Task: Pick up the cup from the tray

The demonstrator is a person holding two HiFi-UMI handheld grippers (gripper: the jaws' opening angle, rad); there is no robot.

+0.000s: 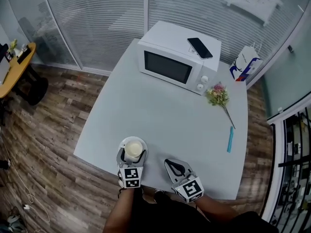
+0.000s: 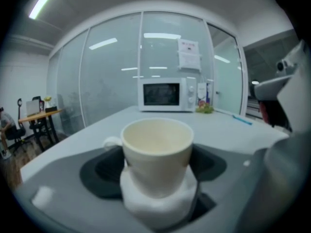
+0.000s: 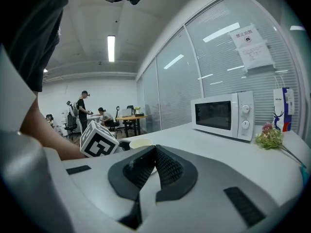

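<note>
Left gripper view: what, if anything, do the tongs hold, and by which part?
Nothing is held yet: the cup stands on its white tray between the open left tongs, pads beside its wall.

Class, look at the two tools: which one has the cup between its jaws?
The left tool: its jaws stand apart on either side of the cup. The right tool has its jaws together, with nothing between them.
</note>
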